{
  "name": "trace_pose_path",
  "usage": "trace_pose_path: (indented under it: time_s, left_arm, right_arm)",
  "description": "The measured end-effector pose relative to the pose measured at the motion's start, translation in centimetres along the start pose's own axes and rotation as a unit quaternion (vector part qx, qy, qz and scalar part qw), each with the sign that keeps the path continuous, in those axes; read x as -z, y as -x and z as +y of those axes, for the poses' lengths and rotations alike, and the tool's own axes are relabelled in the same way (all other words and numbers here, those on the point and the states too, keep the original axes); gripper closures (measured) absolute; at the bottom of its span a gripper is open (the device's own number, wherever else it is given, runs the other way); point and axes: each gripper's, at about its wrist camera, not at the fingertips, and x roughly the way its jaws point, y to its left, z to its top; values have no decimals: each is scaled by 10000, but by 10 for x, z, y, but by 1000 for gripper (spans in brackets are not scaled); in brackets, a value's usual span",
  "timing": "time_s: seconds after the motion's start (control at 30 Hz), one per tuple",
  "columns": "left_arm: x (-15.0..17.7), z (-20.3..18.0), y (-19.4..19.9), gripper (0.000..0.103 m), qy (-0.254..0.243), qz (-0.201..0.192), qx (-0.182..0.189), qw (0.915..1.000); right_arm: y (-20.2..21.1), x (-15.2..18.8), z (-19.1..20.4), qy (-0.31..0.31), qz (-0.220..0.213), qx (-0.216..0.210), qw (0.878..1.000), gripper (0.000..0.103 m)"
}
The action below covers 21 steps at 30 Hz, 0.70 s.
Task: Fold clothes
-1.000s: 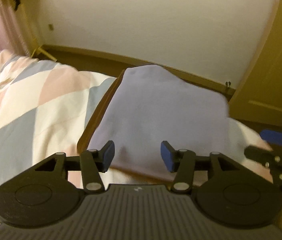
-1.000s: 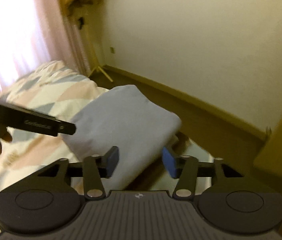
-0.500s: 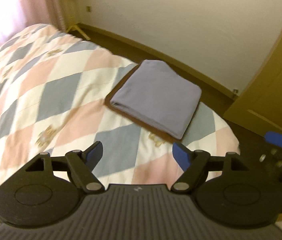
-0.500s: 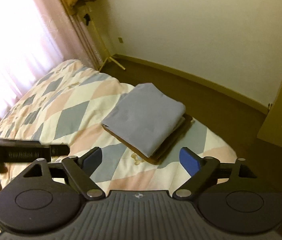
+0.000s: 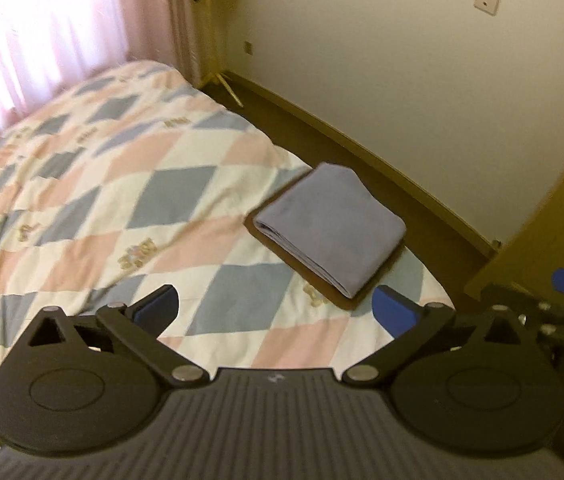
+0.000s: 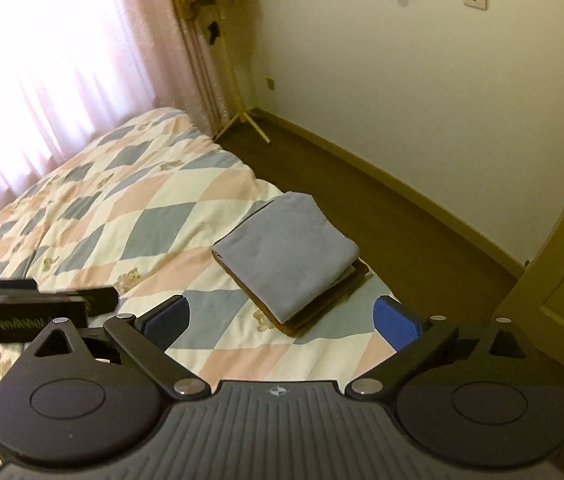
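Folded already, by the look of it: a grey-blue garment (image 5: 332, 226) squared into a neat rectangle, stacked on a folded brown piece (image 6: 314, 312) beneath, at the quilt's (image 5: 121, 208) corner near 1 o'clock in the left wrist view, near 12 in the right. No unfolded clothing anywhere in view, so probably little left beyond fetching another piece (if one exists off-frame). Left gripper (image 5: 275, 306) spread wide, blue pads (image 5: 392, 310) well apart, nothing between them. Right gripper (image 6: 279, 318) likewise wide open and empty, well apart from the stack. Legible writing: "GenRobot" on the black bar at 9 o'clock in the right view; "DA", cut off, at 3 o'clock in the left.
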Motion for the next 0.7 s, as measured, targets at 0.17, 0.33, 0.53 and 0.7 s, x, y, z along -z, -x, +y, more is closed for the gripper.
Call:
trace_pose_path:
  time_s: [0.17, 0.33, 0.53, 0.7]
  left_arm:
    - [1, -14, 25, 1, -139, -225, -531, 9982]
    - [-4, -19, 45, 1, -135, -421, -483, 9979]
    - [-10, -21, 58, 1, -175, -569, -330, 9977]
    - [-11, -13, 55, 1, -257, -473, -150, 9984]
  right_arm:
    - [9, 3, -5, 114, 5, 238, 9997, 2]
    - [21, 7, -9, 247, -365, 604, 9972, 0]
    - [29, 11, -16, 91, -576, 937, 9939, 0]
    - [29, 15, -15, -240, -349, 814, 9958, 0]
